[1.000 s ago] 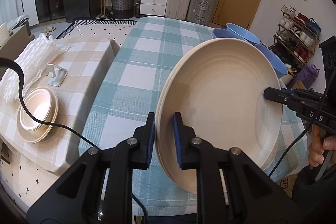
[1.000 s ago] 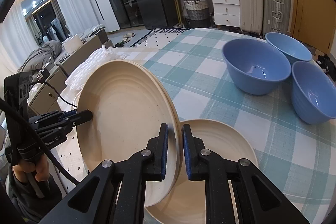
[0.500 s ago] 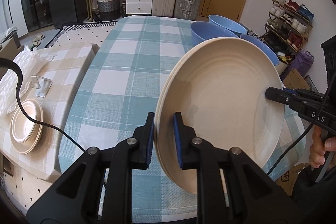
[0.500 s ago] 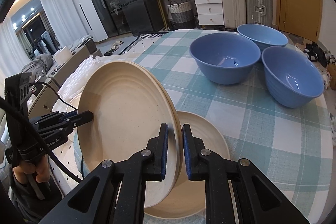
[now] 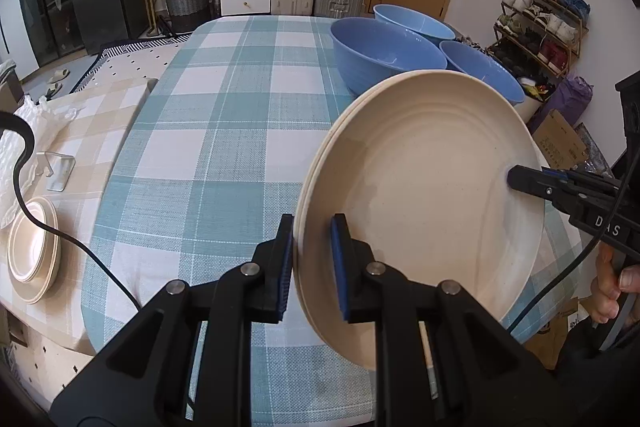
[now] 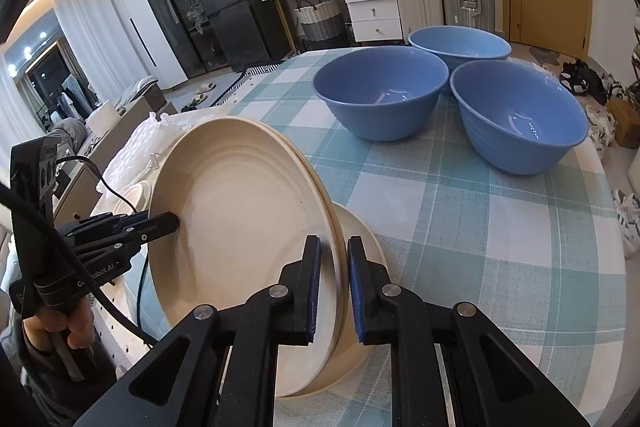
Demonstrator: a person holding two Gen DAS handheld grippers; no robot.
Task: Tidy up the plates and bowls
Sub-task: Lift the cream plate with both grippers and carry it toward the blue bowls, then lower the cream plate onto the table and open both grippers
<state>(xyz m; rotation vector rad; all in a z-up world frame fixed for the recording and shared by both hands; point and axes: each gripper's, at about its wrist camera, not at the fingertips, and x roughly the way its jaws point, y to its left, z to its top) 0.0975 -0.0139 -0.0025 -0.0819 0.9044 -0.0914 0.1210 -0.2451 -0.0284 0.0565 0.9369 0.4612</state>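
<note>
While both grippers clamp opposite edges of the same cream plates, the stack hangs tilted above the worktop. The left gripper (image 5: 312,259) pinches the near rim of the stack of cream plates (image 5: 432,195) between its blue-padded fingers (image 5: 340,263), and two rims show layered at that edge. Across the stack, the right gripper (image 6: 331,281) is clenched on the opposite rim; in the left wrist view its black tip meets the plate's far edge, with a person's hand (image 5: 612,283) on the handle behind it. Beneath the stack, seen from the right wrist, another cream plate (image 6: 360,227) lies flat on the teal checked worktop (image 5: 224,131). Farther back stand three blue bowls (image 6: 380,91), close together and upright. To the left, a lower surface with a beige checked cloth (image 5: 92,123) carries a small stack of cream dishes (image 5: 32,247), well apart from the held plates.
</note>
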